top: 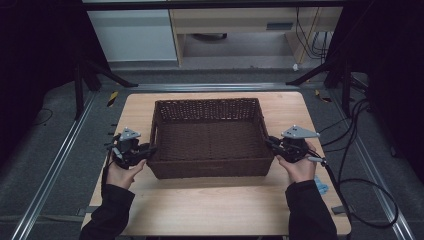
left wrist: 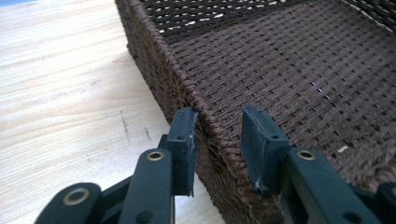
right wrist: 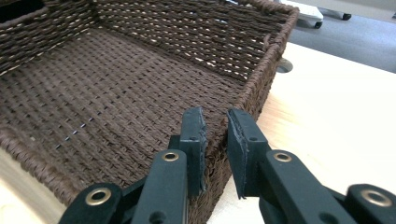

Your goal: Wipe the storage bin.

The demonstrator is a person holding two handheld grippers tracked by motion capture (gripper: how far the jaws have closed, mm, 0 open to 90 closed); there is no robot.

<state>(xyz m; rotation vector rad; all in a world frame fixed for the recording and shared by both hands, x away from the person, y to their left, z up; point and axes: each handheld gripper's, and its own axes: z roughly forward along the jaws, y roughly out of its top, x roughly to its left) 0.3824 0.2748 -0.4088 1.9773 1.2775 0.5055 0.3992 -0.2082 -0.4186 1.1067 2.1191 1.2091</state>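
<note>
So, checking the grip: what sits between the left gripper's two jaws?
The basket's woven left wall, straddled by the left gripper, one jaw outside, one inside, as seen in the left gripper view.

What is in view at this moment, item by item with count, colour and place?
Woven wicker basket: one, dark brown, rectangular, empty, centre of the table.
Wooden table: one, light wood, under the basket.
Blue item: one, on the table by the right sleeve; too small to identify.
Black cables: several, on the grey floor right of the table.
Left gripper: one, black, jaws astride the basket's left wall.
Right gripper: one, black, jaws closed on the basket's right wall.
Hands: two, in dark sleeves, holding the grippers.
</note>
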